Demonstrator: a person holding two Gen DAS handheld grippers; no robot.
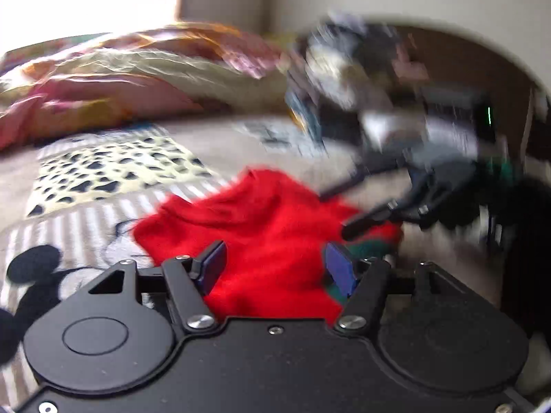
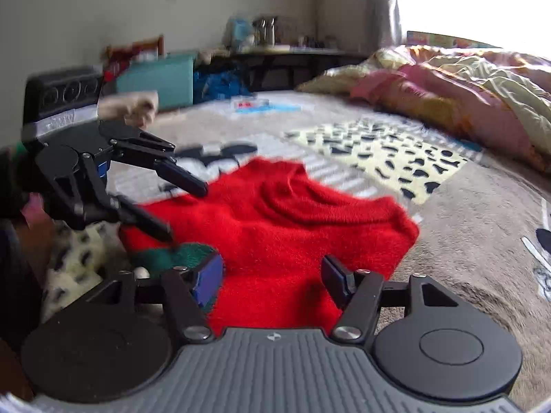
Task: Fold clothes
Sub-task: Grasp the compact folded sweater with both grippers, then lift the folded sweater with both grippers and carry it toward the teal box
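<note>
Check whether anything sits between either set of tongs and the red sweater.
Nothing visible does. The left tongs and right tongs are both open right over the red sweater, which lies on the patterned blanket with no other object across it.

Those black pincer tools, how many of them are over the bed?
2. The left tool hangs open over the near-left edge of the red sweater; the right tool is open above its near edge. No others show, though the pictures are blurred.
</note>
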